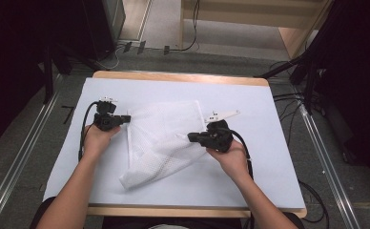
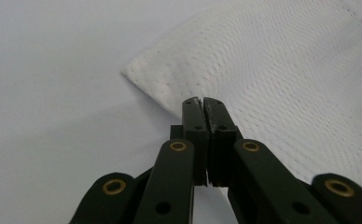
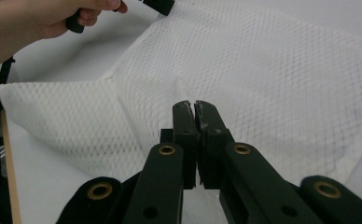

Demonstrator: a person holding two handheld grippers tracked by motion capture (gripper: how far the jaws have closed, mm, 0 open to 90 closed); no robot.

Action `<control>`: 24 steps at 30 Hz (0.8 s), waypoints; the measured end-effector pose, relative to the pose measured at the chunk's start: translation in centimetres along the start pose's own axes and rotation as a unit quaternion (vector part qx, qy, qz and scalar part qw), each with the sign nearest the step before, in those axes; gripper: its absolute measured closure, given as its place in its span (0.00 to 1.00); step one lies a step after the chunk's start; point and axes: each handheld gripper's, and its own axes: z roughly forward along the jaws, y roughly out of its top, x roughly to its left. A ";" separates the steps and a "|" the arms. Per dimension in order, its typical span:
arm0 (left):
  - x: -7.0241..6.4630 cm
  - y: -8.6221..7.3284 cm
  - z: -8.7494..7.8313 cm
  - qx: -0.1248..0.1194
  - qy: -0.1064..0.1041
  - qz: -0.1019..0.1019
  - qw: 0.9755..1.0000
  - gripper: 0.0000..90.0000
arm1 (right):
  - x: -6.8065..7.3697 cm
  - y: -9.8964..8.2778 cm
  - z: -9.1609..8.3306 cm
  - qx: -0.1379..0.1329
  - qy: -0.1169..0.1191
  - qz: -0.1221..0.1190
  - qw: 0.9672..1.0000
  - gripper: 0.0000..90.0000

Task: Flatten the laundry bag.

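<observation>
White diamond-mesh bag (image 1: 161, 138), crumpled; smooth white sheet (image 1: 269, 157) beneath.

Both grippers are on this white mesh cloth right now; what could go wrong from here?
The left gripper seems pinched right at the edge of the mesh cloth, so it may slip free under tension. The right gripper lifts a mid-cloth fold; pulling apart could snag or stretch the open weave, or drag the cloth across the table.

Black tongs (image 2: 202, 103) with brass-ringed screw holes, trailing black cables; bare forearms.
</observation>
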 end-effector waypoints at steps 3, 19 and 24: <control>0.1 0.1 0.0 -0.003 -0.001 0.000 1.000 1.00 | 0.2 -0.6 -0.4 0.001 0.000 0.001 1.000 1.00; 1.2 0.2 -0.1 0.000 0.013 -0.013 1.000 0.99 | 1.0 -4.1 -4.4 -0.002 -0.010 0.016 1.000 1.00; 1.5 0.1 -0.1 0.004 0.016 -0.018 1.000 0.99 | 0.7 -4.8 -5.2 -0.003 -0.013 0.019 1.000 0.99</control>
